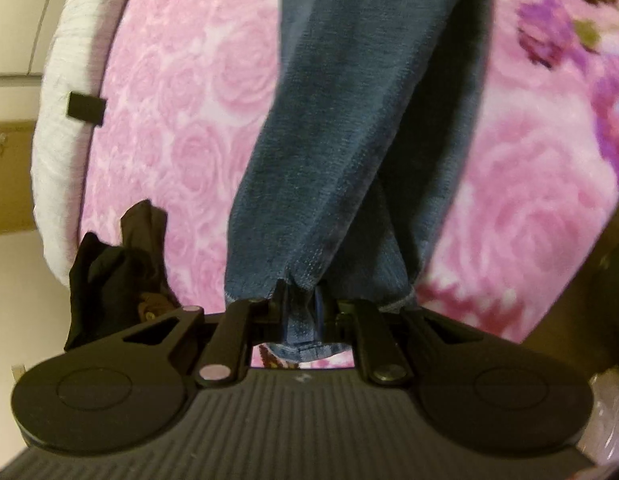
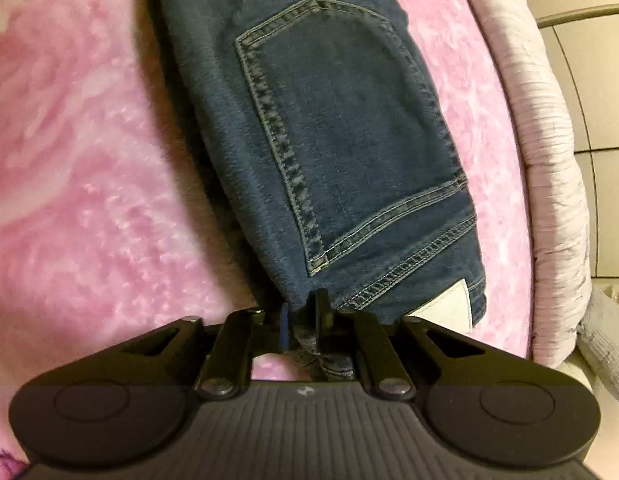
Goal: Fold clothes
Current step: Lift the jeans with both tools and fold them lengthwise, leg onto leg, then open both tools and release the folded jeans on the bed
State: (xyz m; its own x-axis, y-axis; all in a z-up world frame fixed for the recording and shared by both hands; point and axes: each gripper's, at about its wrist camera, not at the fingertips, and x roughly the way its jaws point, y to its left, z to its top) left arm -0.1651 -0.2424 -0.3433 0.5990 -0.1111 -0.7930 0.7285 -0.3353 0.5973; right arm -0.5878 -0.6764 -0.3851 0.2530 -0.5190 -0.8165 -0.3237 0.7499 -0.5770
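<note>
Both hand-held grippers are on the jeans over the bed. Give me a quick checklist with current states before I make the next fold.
1. Left hand-held gripper clamped on the dark blue denim jeans at the leg hem: ok.
2. Right hand-held gripper clamped at the waistband, beside the white patch label: ok.
3. Back pocket lying flat: ok.
4. Pink rose-patterned blanket free of clutter for the fold: not ok, a crumpled black garment sits near the left edge.
5. Legs aligned: cannot tell.

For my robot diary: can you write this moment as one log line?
step: folding jeans | left gripper: shut on hem | right gripper: shut on waistband | surface: pink blanket
</note>
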